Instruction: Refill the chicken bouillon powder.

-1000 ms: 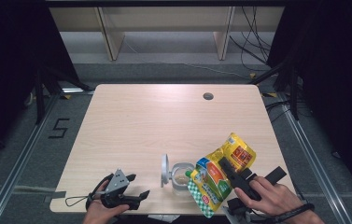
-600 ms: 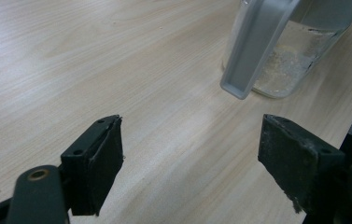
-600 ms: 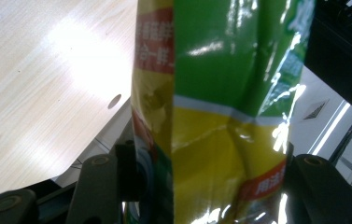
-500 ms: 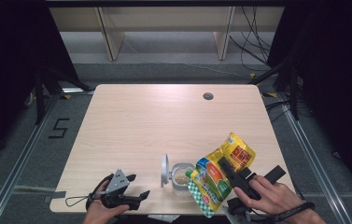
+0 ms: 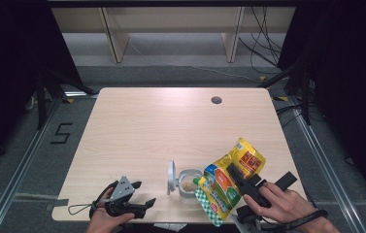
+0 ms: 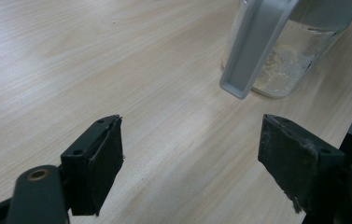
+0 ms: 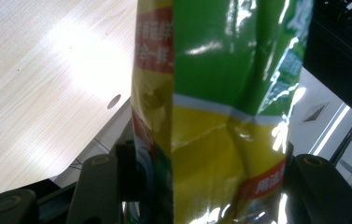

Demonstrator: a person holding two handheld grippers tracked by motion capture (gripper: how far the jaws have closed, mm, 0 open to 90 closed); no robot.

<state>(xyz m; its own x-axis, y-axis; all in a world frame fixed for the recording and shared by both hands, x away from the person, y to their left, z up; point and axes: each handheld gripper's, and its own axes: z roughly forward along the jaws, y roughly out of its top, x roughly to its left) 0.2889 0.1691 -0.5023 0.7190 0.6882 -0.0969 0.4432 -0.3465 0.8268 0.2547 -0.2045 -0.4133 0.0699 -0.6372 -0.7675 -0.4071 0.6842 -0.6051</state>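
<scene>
Nothing has moved since a second ago. The right gripper [image 5: 236, 175] stays clamped on the yellow-green foil pouch [image 5: 229, 180], tilted over the open clear glass jar [image 5: 189, 184] near the table's [image 5: 171, 126] front edge. The left gripper [image 5: 139, 196] rests released, empty.

**Yellow-and-green pouch over pale wood**

Light, blond wood grain across the table [image 5: 161, 131], with one small dark round hole at one o'clock. Glossy yellow on the pouch [image 5: 229, 182], with green and orange panels, a red patch at its one-o'clock end and a green-and-white check at its seven-o'clock end. Clear glass on the jar [image 5: 189, 184], beige powder inside; silver-grey lid [image 5: 171, 175]. Matte black on both grippers, left gripper [image 5: 141, 204] topped with a grey plate, right gripper [image 5: 241, 179] likewise black.
</scene>
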